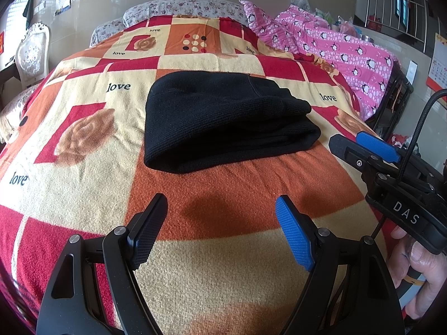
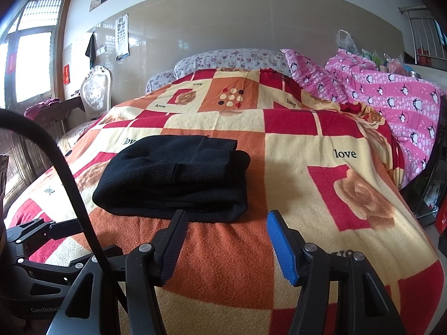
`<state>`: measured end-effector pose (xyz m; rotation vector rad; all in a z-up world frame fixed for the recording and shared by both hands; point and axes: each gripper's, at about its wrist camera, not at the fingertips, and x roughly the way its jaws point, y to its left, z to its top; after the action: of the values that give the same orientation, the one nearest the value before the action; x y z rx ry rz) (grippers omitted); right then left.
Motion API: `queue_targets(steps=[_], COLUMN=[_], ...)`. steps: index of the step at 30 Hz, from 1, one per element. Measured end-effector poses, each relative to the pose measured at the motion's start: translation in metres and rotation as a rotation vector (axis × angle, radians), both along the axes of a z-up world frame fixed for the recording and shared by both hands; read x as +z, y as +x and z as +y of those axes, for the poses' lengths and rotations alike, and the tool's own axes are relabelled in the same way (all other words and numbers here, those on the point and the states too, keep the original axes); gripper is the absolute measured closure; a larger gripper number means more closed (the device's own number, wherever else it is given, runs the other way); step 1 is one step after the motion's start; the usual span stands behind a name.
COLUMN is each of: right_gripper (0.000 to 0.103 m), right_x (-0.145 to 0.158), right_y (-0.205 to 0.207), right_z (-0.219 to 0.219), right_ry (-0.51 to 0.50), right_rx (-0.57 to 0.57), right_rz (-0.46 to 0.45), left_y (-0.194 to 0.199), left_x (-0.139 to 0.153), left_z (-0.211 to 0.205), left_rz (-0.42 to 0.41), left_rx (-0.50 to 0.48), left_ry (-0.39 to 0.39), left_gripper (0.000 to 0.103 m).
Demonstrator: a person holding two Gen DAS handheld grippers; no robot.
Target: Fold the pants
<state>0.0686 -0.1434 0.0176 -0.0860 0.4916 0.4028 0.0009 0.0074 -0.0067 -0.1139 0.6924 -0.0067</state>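
Note:
The black pants [image 1: 220, 122] lie folded into a thick bundle on the patterned bed blanket [image 1: 212, 223]; they also show in the right wrist view [image 2: 176, 178]. My left gripper [image 1: 220, 217] is open and empty, hovering over the blanket in front of the bundle. My right gripper [image 2: 226, 223] is open and empty, just in front of the bundle's near right corner. The right gripper also shows at the right of the left wrist view [image 1: 363, 146], and the left gripper at the left of the right wrist view [image 2: 36, 229].
A pink penguin quilt [image 2: 391, 97] is piled along the bed's right side. Floral pillows [image 2: 229, 58] lie at the headboard. A white chair [image 2: 96, 92] stands left of the bed. The bed's near right corner [image 2: 430, 265] drops to the floor.

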Motion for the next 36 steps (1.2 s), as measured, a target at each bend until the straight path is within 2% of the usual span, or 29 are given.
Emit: queue_targets(steps=[10,11,12,15,17,19,21,22,23,25,27,29,31,33,36], right_gripper=[0.041,0.037,0.031,0.028,0.028,0.026,0.015,0.011,0.002,0.001,0.001,0.0,0.0,0.0,0.0], right_x=[0.003,0.002,0.0,-0.015,-0.022,-0.023,-0.026,-0.027,-0.029,-0.029,-0.03,-0.031,-0.032,-0.033,-0.03], right_y=[0.001,0.001,0.003,0.013,0.02,0.02,0.019,0.019,0.021,0.019,0.015,0.02,0.016,0.011,0.012], right_z=[-0.003,-0.005,-0.007,-0.021,-0.039,-0.048,-0.04,-0.034,-0.024,-0.012,-0.013,-0.023,-0.028,-0.023,-0.019], right_ry=[-0.011,-0.013,-0.015,-0.021,0.022,0.049,-0.004,-0.044,-0.103,-0.184,-0.184,-0.12,-0.11,-0.128,-0.135], right_rx=[-0.019,-0.025,-0.038,-0.15,-0.195,-0.194,-0.173,-0.165,-0.158,-0.151,-0.162,-0.137,-0.116,-0.114,-0.144], right_rz=[0.003,0.016,0.046,0.185,0.259,0.271,0.272,0.275,0.279,0.255,0.239,0.28,0.266,0.258,0.309], left_y=[-0.001,-0.003,-0.005,-0.02,-0.028,-0.032,-0.039,-0.04,-0.04,-0.038,-0.034,-0.03,-0.028,-0.031,-0.038], left_x=[0.0,0.0,0.002,0.006,0.003,-0.004,-0.004,-0.004,-0.005,-0.005,-0.006,-0.008,-0.01,-0.01,-0.007], left_z=[0.001,0.003,0.007,0.031,0.05,0.067,0.075,0.076,0.076,0.071,0.067,0.061,0.061,0.067,0.083], left_rz=[-0.003,-0.009,-0.019,-0.056,-0.036,0.024,0.021,0.033,0.037,0.056,0.07,0.092,0.097,0.081,0.044], left_rx=[0.006,0.013,0.034,0.151,0.24,0.299,0.294,0.315,0.318,0.313,0.317,0.325,0.317,0.306,0.299], left_ry=[-0.003,-0.01,-0.017,-0.067,-0.107,-0.153,-0.179,-0.165,-0.157,-0.124,-0.068,-0.008,0.01,-0.024,-0.139], left_gripper=[0.023,0.023,0.023,0.023,0.023,0.023,0.023,0.023,0.023,0.023,0.023,0.022,0.02,0.02,0.02])
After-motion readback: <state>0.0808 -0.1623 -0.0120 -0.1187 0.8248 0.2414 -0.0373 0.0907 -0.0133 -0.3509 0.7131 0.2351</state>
